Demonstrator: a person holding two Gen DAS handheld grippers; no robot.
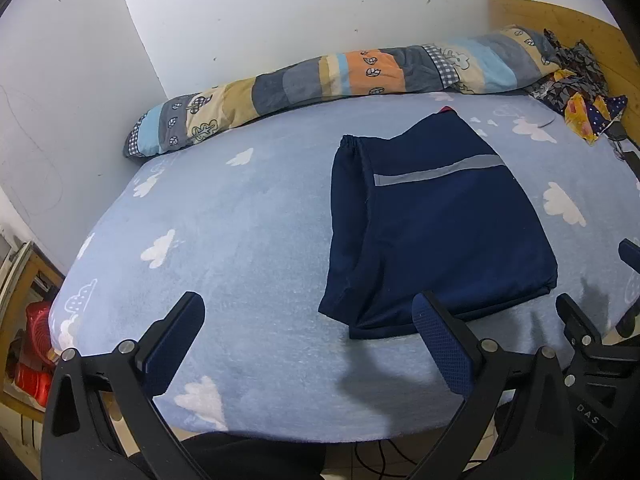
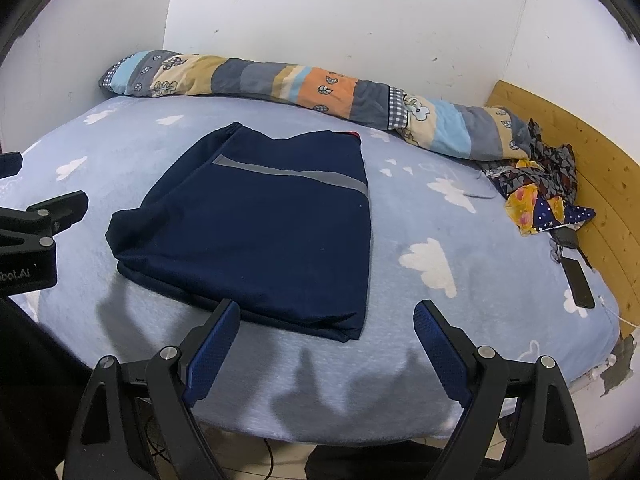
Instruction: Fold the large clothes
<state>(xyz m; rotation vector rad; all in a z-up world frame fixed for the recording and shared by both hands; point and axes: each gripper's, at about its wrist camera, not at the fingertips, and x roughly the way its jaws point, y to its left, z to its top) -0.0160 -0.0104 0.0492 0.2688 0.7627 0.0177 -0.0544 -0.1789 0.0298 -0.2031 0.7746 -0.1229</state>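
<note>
A dark navy garment with a grey stripe lies folded into a compact rectangle on the light blue cloud-print bed sheet. It also shows in the right wrist view. My left gripper is open and empty, held above the bed's near edge, just left of the garment's near corner. My right gripper is open and empty, hovering over the garment's near edge. The right gripper's fingers also show at the right edge of the left wrist view.
A rolled patchwork quilt lies along the far wall. Patterned cloths and a black phone sit by the wooden headboard. A red object stands on a shelf left of the bed.
</note>
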